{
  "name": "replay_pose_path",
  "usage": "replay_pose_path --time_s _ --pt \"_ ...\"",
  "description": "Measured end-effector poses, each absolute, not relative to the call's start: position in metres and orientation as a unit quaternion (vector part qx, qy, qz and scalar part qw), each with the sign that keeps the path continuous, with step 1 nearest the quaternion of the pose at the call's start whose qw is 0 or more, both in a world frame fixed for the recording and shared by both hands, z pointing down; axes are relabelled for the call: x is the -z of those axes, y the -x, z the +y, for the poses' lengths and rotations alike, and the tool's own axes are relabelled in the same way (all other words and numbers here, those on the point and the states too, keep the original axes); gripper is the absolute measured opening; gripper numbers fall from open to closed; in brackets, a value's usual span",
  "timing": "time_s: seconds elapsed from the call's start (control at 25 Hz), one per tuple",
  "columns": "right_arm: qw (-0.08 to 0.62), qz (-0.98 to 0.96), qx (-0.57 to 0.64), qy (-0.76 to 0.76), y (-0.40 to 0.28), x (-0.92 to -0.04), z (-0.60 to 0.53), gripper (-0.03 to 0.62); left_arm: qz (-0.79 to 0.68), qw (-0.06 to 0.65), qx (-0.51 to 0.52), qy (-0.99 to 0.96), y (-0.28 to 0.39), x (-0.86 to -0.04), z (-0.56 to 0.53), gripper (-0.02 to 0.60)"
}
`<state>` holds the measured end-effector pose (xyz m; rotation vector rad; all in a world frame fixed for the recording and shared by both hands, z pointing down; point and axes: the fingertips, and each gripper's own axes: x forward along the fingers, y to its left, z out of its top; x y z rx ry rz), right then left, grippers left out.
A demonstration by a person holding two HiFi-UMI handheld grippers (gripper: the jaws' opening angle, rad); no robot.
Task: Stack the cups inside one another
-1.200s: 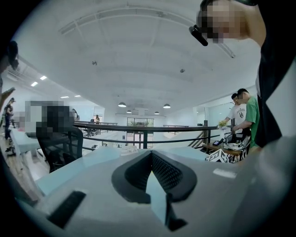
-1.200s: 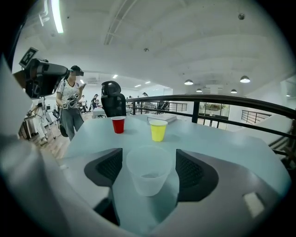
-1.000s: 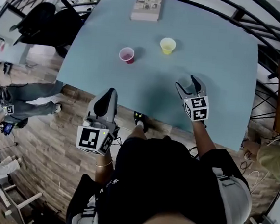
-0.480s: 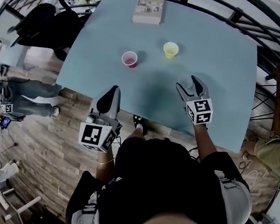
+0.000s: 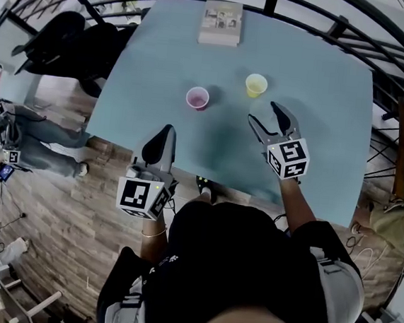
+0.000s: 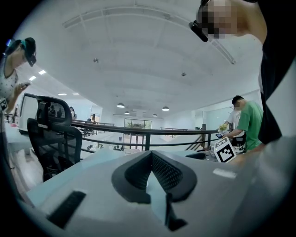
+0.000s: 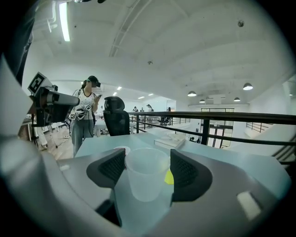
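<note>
left gripper, 7 o'clock at the near edge of the blue table: jaws together, empty. right gripper, 5 o'clock: jaws clamped on clear cup, apparently off the tabletop. pink cup, 11 o'clock of it. yellow cup, its 12 o'clock. flat box, far edge.

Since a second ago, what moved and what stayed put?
The right gripper, gripping the clear plastic cup, moved forward toward the yellow plastic cup. The left gripper, shut and empty, edged forward too. The pink plastic cup and the yellow one stayed put.
</note>
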<state>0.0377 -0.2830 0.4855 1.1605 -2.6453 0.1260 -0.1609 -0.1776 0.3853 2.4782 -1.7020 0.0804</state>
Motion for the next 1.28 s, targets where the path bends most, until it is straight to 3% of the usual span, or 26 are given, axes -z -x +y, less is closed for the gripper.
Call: replay_pose_path --time_s 1.28 --pt "0.106 -0.942 -0.026 -0.319 0.146 -0.463 -0.329 0.316 -0.604 0.072 -0.028 -0.793 0.302 -0.384 -0.201 -0.012"
